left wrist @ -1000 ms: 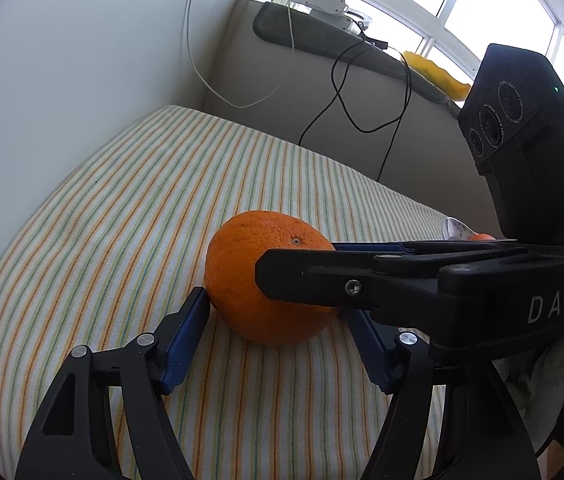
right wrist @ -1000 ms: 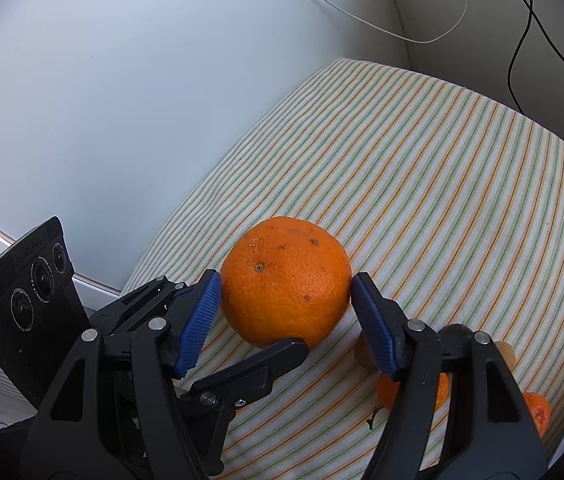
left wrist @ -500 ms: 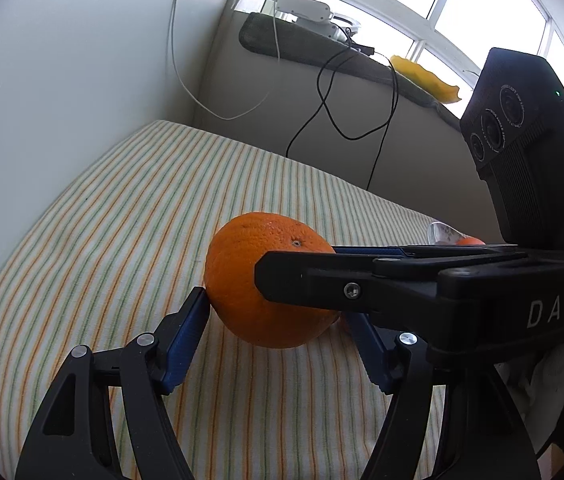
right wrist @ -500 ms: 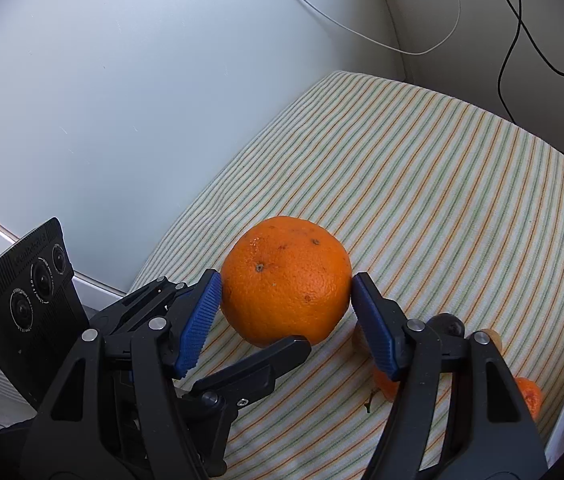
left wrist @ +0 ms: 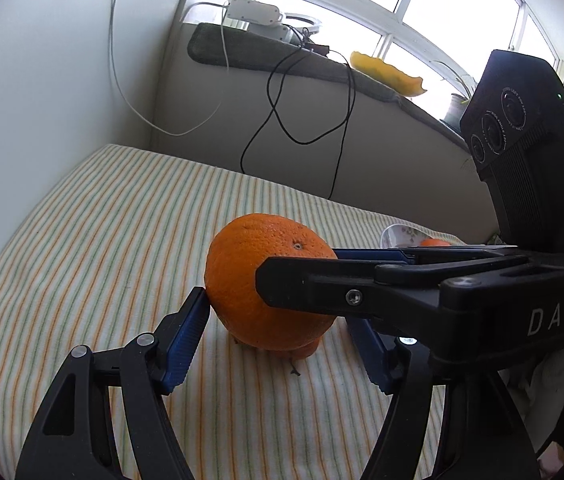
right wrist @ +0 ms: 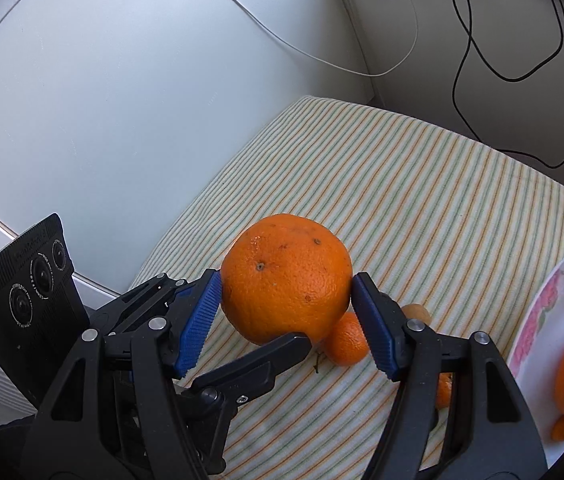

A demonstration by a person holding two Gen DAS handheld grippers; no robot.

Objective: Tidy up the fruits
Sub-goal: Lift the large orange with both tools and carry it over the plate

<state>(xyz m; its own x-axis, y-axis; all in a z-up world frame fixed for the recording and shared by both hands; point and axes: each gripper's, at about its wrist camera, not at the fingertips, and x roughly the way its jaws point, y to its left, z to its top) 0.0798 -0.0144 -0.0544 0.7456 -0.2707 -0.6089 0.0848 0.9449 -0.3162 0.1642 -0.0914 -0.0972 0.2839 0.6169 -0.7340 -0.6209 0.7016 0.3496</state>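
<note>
Both grippers, left gripper [left wrist: 278, 328] and right gripper [right wrist: 285, 322], clamped the big orange [right wrist: 285, 282] and lifted it clear of the striped cloth [right wrist: 421, 200]. The plate [right wrist: 537, 320] (near the cloth's right edge) looked the likely stop.

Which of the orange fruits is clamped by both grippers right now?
The large orange, up off the striped cloth. The right gripper and left gripper both press on it. The small mandarin lies loose below; others sit on the white plate.
</note>
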